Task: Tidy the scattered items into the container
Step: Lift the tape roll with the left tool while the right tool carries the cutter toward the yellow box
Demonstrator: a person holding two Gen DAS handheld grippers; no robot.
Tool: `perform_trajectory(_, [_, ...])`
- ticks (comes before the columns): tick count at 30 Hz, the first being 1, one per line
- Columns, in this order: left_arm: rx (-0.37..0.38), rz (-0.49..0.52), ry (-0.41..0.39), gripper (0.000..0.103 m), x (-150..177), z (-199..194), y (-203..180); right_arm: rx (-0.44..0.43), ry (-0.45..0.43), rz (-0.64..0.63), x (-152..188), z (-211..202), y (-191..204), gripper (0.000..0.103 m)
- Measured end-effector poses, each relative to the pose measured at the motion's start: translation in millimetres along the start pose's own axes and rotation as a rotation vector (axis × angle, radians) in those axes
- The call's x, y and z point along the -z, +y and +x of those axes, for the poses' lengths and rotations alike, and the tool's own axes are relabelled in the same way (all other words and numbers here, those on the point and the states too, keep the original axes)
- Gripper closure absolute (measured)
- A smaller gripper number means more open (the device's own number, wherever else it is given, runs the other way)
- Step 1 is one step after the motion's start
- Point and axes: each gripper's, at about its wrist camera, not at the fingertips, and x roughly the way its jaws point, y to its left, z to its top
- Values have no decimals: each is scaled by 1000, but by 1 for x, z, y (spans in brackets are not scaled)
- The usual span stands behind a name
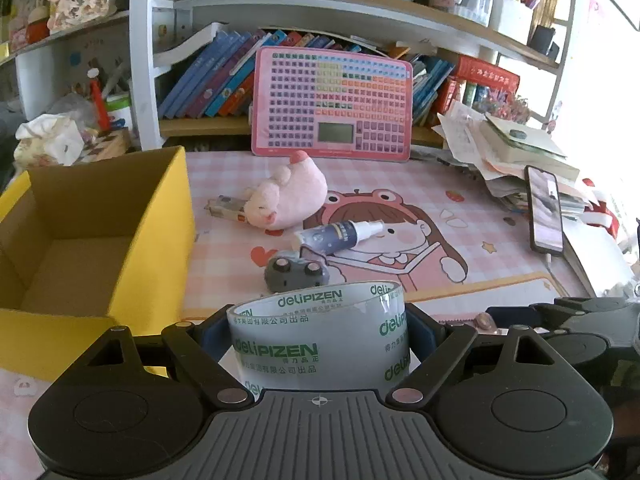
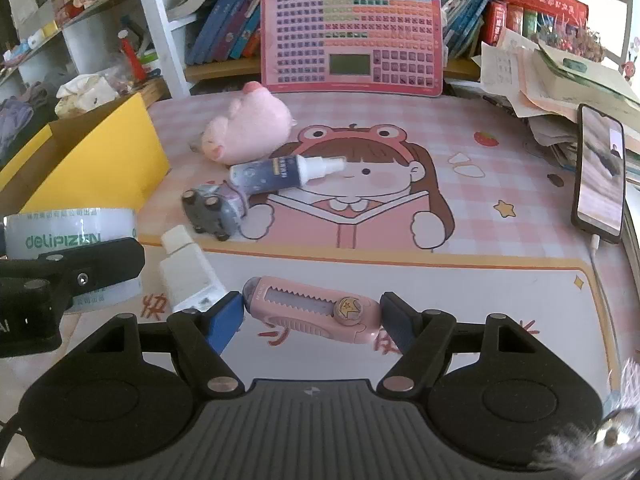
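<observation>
Tape roll (image 1: pixel 320 340): upright between the blue pads of the left claw (image 1: pixel 316 334), clamped on both sides, just right of the yellow box (image 1: pixel 152 216).

Pink cutter (image 2: pixel 312 310): flat on the mat (image 2: pixel 480 280), lying crosswise between the pads of the right claw (image 2: pixel 312 316); jaws wide, left pad (image 2: pixel 222 320) touching or nearly touching its end, right pad apart.

White tube (image 2: pixel 188 270): beside the cutter, left.
</observation>
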Motion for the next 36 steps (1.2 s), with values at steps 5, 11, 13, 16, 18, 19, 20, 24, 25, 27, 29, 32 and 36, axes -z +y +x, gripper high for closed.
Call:
perform_trajectory(5, [33, 9, -19, 16, 10, -20, 20, 36, -12, 10, 9, -14, 25, 30])
perform_trajectory(11, [78, 8, -46, 16, 18, -47, 52, 88, -43, 36, 25, -38, 61, 30])
perform_trajectory(13, [94, 11, -48, 16, 23, -55, 62, 101, -53, 43, 31, -46, 73, 30])
perform_trajectory(16, [113, 17, -46, 16, 30, -65, 76, 126, -72, 60, 40, -57, 91, 30])
perform_trajectory(18, [124, 24, -50, 16, 34, -72, 85, 139, -78, 75, 46, -61, 102, 30])
perform_trajectory(19, [129, 27, -52, 16, 36, -75, 89, 145, -78, 81, 48, -63, 107, 30])
perform_trajectory(20, [136, 29, -53, 16, 39, -78, 93, 149, -78, 85, 51, -64, 113, 30])
perform_trajectory(24, [146, 32, -46, 16, 50, -87, 108, 154, -73, 90, 63, -68, 134, 30])
perform_trajectory(25, [146, 31, -43, 16, 52, -90, 113, 154, -72, 90, 66, -68, 139, 30])
perform_trajectory(27, [147, 24, -40, 16, 56, -93, 122, 155, -70, 88, 70, -70, 149, 30])
perform_trajectory(29, [147, 15, -37, 16, 59, -97, 130, 157, -69, 84, 72, -71, 157, 30])
perform_trajectory(32, [143, 2, -35, 16, 64, -102, 140, 155, -66, 73, 74, -71, 169, 30])
perform_trajectory(36, [128, -16, -37, 16, 67, -107, 154, 142, -60, 46, 74, -70, 185, 30])
